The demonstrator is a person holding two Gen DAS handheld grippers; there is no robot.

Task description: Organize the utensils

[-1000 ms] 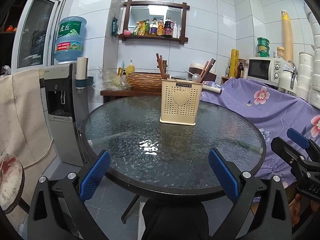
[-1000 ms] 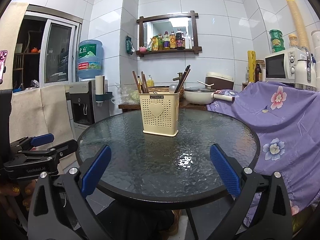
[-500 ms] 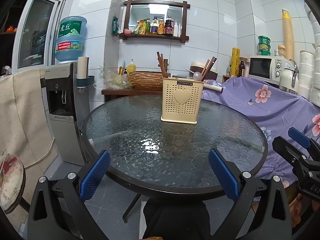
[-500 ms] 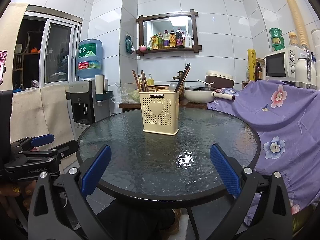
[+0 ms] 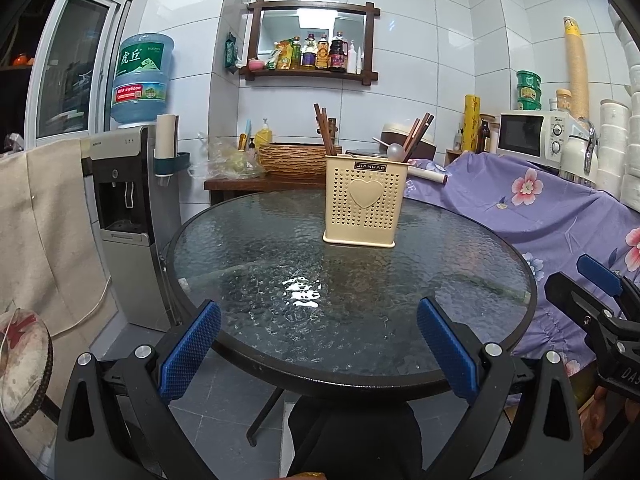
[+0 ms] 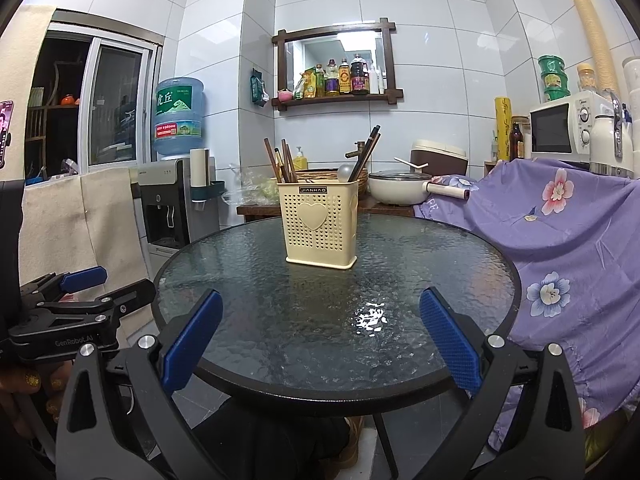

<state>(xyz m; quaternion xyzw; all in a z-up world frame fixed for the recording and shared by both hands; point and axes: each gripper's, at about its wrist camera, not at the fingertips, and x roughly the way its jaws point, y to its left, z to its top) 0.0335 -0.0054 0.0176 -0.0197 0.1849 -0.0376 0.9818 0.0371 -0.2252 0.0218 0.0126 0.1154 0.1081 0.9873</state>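
Where the round glass table (image 5: 248,248) carries the cream utensil holder (image 5: 365,204) upright past its centre, chopsticks (image 5: 323,132) and a spoon (image 5: 394,151) stand inside. Left gripper (image 5: 318,348) and right gripper (image 6: 320,334) hover at the near rim, fingers spread wide, holding nothing.

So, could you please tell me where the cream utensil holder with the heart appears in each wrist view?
Left wrist: the utensil holder stands right of centre, on the far half of the glass table.
Right wrist: the utensil holder stands at centre, on the far half of the table.
Shared landmark: the wall shelf of bottles, above the holder in both.
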